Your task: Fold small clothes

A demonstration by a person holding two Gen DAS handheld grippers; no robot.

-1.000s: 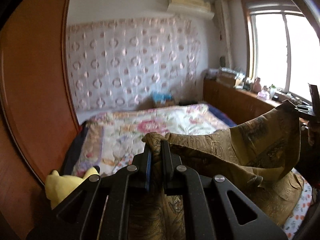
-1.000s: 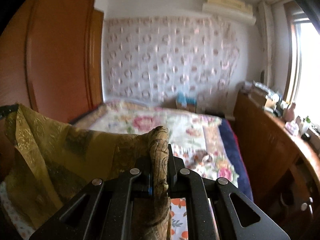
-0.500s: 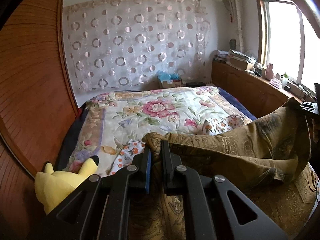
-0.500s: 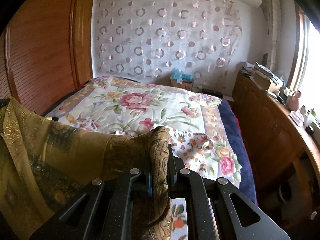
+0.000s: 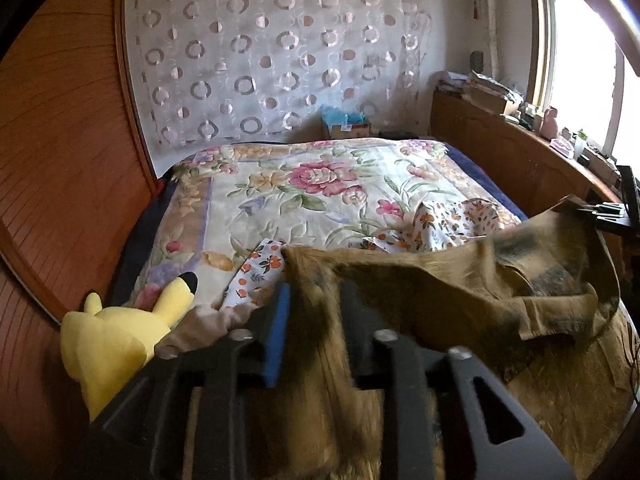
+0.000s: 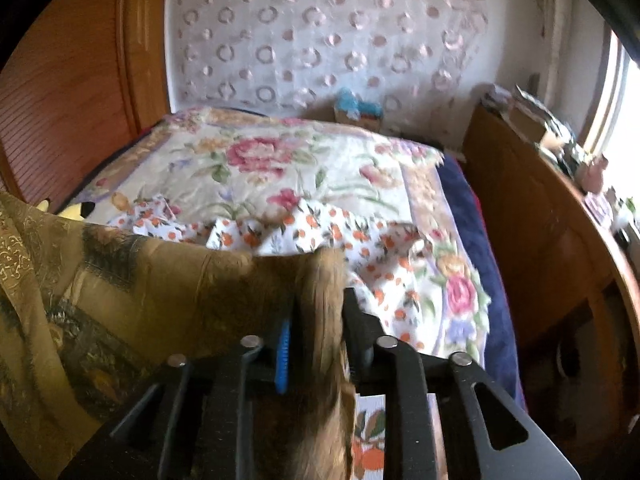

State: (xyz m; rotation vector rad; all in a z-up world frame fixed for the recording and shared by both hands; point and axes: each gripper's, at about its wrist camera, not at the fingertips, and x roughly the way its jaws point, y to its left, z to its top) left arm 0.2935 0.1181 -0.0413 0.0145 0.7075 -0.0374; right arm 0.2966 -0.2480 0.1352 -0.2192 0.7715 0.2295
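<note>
Left wrist view: the left gripper (image 5: pixel 312 312) has its 2 jaws parted, and the olive-brown patterned garment (image 5: pixel 460 300) is streaming blurred down through the gap; whether any cloth is pinched I cannot tell; it looks to be slipping free. From this claw the garment's long axis runs away to the right, its top edge sagging toward the right gripper (image 5: pixel 612 212), seen small at the frame edge with the far corner at it. Under the garment lies the bed (image 5: pixel 280 200) with its floral quilt, an orange-print white cloth (image 5: pixel 440 224) crumpled on it, a yellow plush toy (image 5: pixel 120 336) at the near left, wooden wardrobe panels on the left, a circle-patterned curtain (image 5: pixel 280 60) behind, a sideboard and window to the right.

Right wrist view: the right gripper (image 6: pixel 318 312) also stands parted, a rolled edge of the garment (image 6: pixel 140 280) hanging blurred between the jaws; from here the cloth spreads left and downward. I judge the next move is laying it on the quilt; both claws sit at its 2 ends, neither nearer.
</note>
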